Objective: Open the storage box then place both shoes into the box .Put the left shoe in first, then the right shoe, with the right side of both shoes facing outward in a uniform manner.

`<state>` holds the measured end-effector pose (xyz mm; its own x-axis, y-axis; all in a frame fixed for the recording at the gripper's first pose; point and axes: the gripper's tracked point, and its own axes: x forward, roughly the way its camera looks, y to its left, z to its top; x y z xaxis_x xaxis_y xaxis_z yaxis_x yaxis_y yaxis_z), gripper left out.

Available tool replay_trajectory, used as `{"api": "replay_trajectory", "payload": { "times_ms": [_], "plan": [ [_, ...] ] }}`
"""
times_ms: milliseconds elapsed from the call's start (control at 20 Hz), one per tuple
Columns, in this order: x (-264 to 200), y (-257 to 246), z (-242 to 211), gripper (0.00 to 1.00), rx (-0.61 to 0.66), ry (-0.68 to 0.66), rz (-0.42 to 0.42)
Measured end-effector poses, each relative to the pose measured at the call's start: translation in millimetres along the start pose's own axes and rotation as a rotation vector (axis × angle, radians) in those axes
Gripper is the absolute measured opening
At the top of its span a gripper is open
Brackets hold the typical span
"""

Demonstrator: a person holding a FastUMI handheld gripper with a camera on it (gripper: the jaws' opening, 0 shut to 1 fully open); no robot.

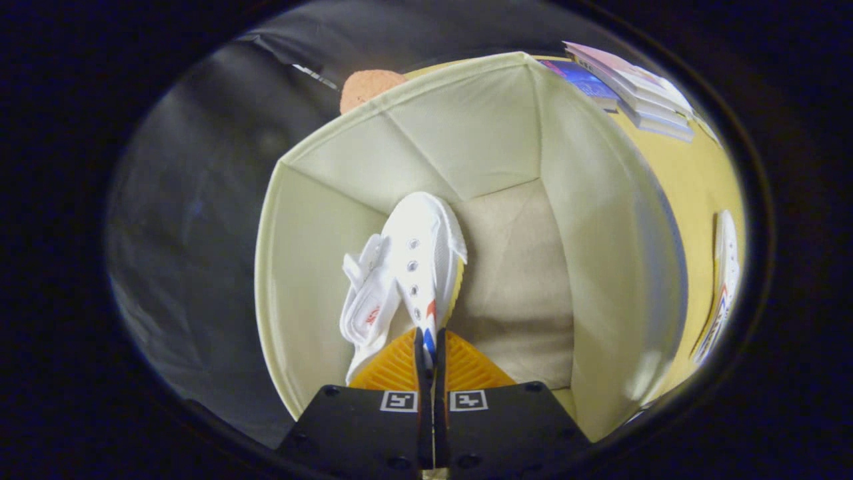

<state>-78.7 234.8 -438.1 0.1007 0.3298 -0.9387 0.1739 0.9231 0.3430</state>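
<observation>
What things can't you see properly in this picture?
- Shoe in the tongs: the tongs, shut on its side, cover its heel end in the gripper view.
- Box: the shoe and tongs hide part of its floor.
- Second shoe on the yellow table: squashed thin near the view's edge, shape unclear.
- Books: too small and bent to tell the covers.
- Orange thing: mostly behind the box wall.

Soft, even light fills the storage box (493, 133); its cream walls are bright, its floor shadowed. Fisheye distortion bends the rim, and the books (633, 87) blur at the worktop's far edge.
</observation>
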Motion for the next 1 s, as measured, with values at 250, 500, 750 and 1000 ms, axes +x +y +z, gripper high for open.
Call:
{"api": "replay_trajectory", "payload": {
  "times_ms": [250,500,750,1000],
  "plan": [
    [6,-8,-10,0.09,-0.058,0.041,-0.077],
    [-6,-5,-14,0.35,-0.046,0.081,0.002],
    [-44,-7,10,0.34,0.031,-0.001,0.106],
    [-110,-23,63,0.34,0.163,-0.159,0.240]
  ]
}}
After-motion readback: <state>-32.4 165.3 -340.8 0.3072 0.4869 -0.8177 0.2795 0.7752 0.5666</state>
